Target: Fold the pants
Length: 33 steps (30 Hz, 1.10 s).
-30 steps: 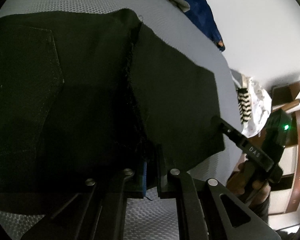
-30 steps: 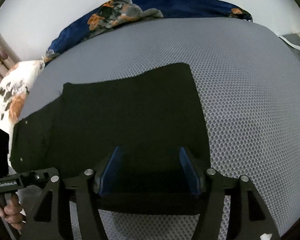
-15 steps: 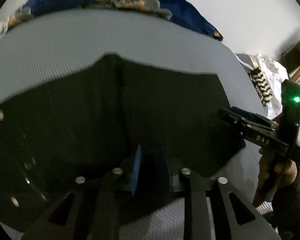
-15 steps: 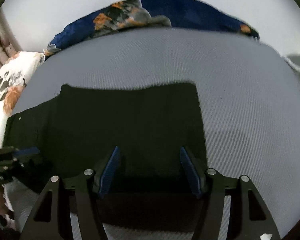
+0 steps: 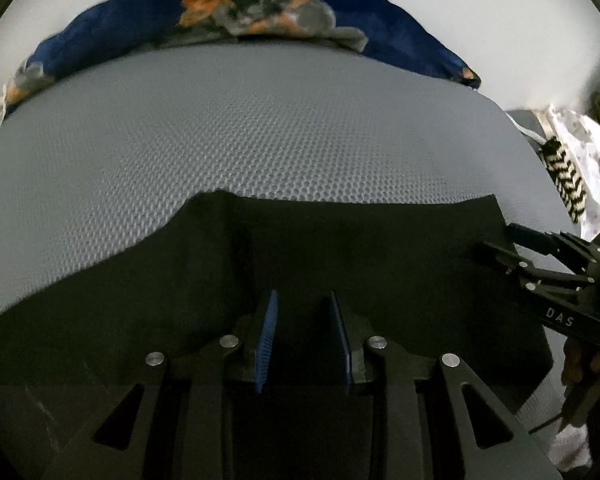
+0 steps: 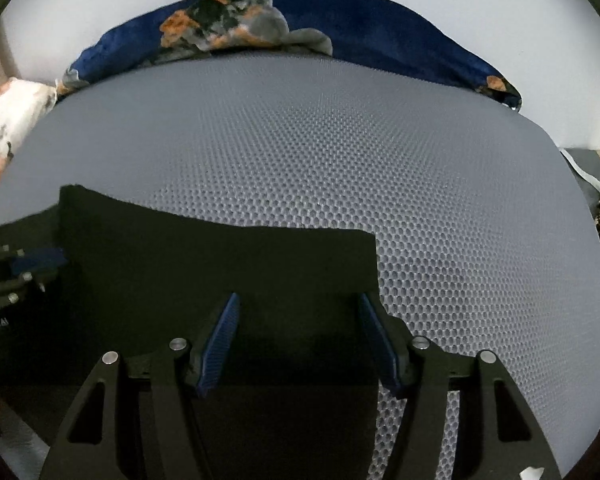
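The black pants point(image 5: 340, 264) lie flat on the grey bed point(image 5: 260, 128), long axis running left to right. The left tongs point(image 5: 303, 334), clamped on fabric a second ago, now gape empty (partly parted); the right tongs point(image 6: 298, 340) stand wide.

The bed point(image 5: 260, 128) is covered by a grey mat with a fine honeycomb texture, seen from both wrist views point(image 6: 420, 200); black pants point(image 5: 340, 248) lie flat on its near part, their far edge running roughly straight across, with a step at the left in the left wrist view; in the right wrist view the pants point(image 6: 220, 264) end in a square corner with bare mat to the right; a dark blue blanket point(image 5: 380, 28) with orange and grey patches lies bunched along the bed's far edge point(image 6: 360, 20); a floral pillow point(image 6: 4, 120) lies at the far left.
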Motion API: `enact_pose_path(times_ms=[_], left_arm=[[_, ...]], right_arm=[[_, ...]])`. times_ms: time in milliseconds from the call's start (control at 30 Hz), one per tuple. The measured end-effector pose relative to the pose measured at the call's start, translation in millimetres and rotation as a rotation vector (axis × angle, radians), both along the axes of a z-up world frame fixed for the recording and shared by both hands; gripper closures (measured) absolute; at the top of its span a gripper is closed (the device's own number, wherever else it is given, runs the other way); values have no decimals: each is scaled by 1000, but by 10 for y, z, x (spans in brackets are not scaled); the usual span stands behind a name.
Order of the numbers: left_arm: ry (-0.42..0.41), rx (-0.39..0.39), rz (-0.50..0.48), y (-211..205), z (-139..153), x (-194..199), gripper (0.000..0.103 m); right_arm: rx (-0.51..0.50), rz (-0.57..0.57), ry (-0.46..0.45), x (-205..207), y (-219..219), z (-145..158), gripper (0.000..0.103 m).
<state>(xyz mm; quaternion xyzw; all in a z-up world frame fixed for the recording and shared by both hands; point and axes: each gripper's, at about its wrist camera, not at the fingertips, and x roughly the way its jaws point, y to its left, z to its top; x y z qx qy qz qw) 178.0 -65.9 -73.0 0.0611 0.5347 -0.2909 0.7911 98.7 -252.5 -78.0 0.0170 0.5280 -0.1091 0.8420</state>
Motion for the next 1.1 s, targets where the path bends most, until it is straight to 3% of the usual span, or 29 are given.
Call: enact_pose_path(times_ms=[233,600,733,1000,1100], left_arm=[[-2,25,-6,10,30,-61,74],[13,63,6,158,27,-658,68],[-27,80,-17,237,26,-878,65],[-4,43,24,450,53,-986,63],[31,-4,45,601,100,-981,63]], right_arm=[[-7,-3,11,-4,14,-31,44],[-4,7,5,-306,162,66,44],[9,7,16,-461,233,63,44],[15,3,41,-754,336,1,43],[3,19,47,-824,414,-8,42]])
